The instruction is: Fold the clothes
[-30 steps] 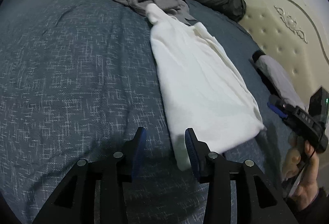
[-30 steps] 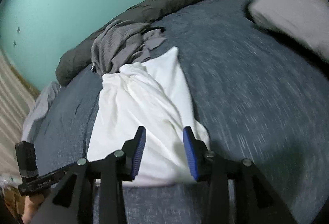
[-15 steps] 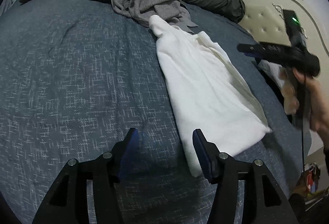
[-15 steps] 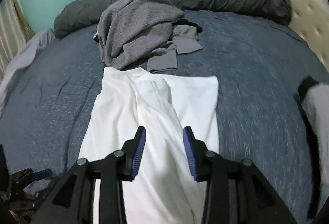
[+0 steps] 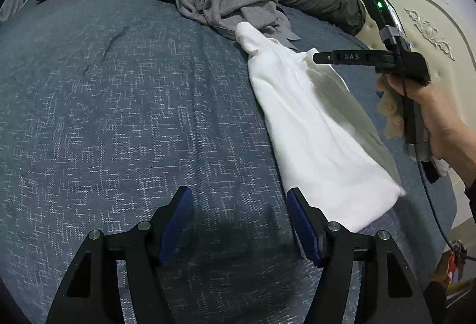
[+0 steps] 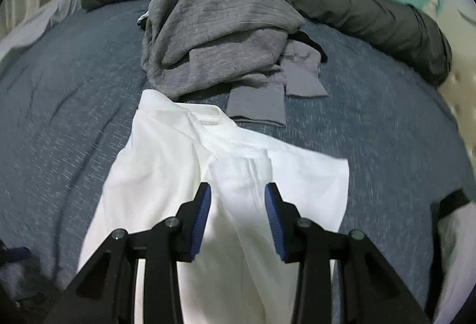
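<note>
A white garment (image 5: 315, 127) lies folded lengthwise on the blue bedspread (image 5: 119, 116). It also shows in the right wrist view (image 6: 178, 163). My left gripper (image 5: 238, 223) is open and empty over bare bedspread, just left of the garment's near end. My right gripper (image 6: 237, 205) is open and empty, held above the middle of the white garment, pointing toward its collar end. In the left wrist view the right gripper (image 5: 372, 58) hangs above the garment's far half.
A pile of grey clothes (image 6: 214, 32) lies just beyond the white garment. A rolled dark duvet (image 6: 357, 6) runs along the far edge. A cream padded headboard (image 5: 428, 35) stands at the right. A pale pillow (image 6: 458, 249) sits at the right edge.
My right gripper swung from the garment's near end to above its middle, now facing the collar. My left gripper opened wider and shifted left, off the garment's edge.
</note>
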`<state>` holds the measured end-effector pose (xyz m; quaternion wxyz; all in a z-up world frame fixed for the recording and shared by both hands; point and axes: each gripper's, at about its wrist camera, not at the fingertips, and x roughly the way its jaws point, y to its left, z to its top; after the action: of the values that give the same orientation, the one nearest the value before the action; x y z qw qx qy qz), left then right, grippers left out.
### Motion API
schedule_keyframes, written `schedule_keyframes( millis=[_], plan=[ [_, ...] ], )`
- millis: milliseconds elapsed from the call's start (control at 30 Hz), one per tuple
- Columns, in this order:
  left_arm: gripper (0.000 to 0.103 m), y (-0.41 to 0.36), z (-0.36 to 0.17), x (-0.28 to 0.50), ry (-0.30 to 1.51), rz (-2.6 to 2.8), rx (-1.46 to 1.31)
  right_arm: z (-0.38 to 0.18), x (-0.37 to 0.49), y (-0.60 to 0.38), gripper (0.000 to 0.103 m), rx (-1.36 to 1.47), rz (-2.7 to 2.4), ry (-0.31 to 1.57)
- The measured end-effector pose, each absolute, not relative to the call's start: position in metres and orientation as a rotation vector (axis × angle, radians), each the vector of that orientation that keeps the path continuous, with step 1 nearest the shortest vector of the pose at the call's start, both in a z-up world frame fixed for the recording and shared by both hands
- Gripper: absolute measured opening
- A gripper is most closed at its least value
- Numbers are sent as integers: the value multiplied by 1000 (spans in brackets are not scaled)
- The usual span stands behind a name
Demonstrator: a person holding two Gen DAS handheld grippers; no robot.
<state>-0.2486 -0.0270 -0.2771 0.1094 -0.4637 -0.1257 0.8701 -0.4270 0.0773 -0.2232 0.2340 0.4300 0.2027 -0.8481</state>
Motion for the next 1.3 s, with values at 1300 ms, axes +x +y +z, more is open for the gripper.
schedule_keyframes(
  millis=[1300],
  plan=[
    [70,-28,-283,-252,-376,2540,-1407,-234,-528,195,11,1355,-2510,-20]
  ],
)
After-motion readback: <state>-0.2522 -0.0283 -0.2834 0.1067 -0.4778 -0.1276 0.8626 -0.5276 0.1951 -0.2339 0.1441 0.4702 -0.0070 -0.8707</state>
